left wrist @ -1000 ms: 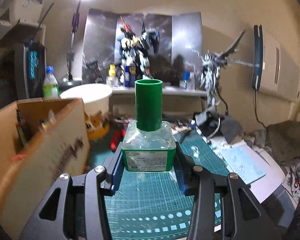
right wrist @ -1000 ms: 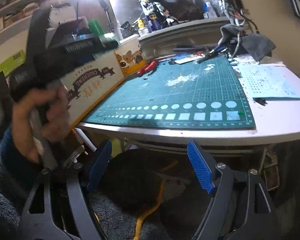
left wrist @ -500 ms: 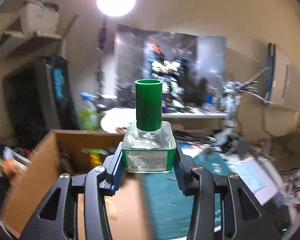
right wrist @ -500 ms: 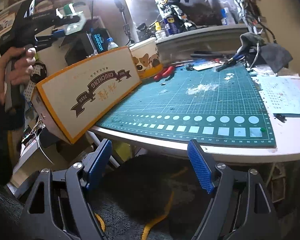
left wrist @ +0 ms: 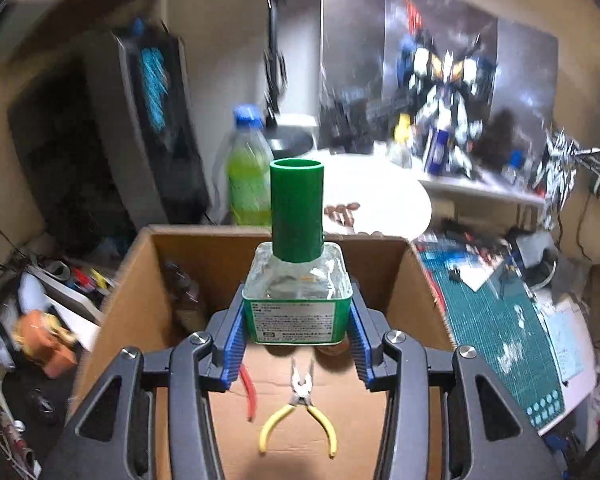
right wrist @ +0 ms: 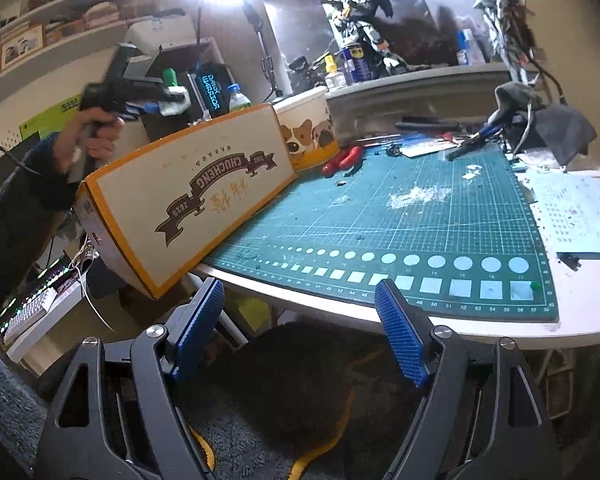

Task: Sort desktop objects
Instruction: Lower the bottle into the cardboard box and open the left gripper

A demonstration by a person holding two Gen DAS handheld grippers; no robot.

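Note:
My left gripper (left wrist: 296, 332) is shut on a square glass bottle with a tall green cap (left wrist: 297, 280), held upright above the open cardboard box (left wrist: 420, 280). On the box floor lie yellow-handled pliers (left wrist: 300, 416) and a red-handled tool (left wrist: 247, 392); a dark bottle (left wrist: 182, 292) leans in its left corner. In the right wrist view the same box (right wrist: 188, 200) stands at the desk's left edge, and a hand holds the left gripper (right wrist: 156, 98) with the bottle (right wrist: 174, 90) above it. My right gripper (right wrist: 300, 332) is open and empty, low in front of the desk.
A green cutting mat (right wrist: 420, 232) covers the desk, with red-handled cutters (right wrist: 342, 160), tools and white scraps on it. A white tub with dog faces (right wrist: 308, 136) stands behind the box. A green drink bottle (left wrist: 248, 172) is beyond the box. Paper sheets (right wrist: 572, 208) lie at right.
The left gripper has carried the bottle leftwards and upwards from over the mat to above the box's opening, tilting down so the box's inside shows. The right gripper stayed put.

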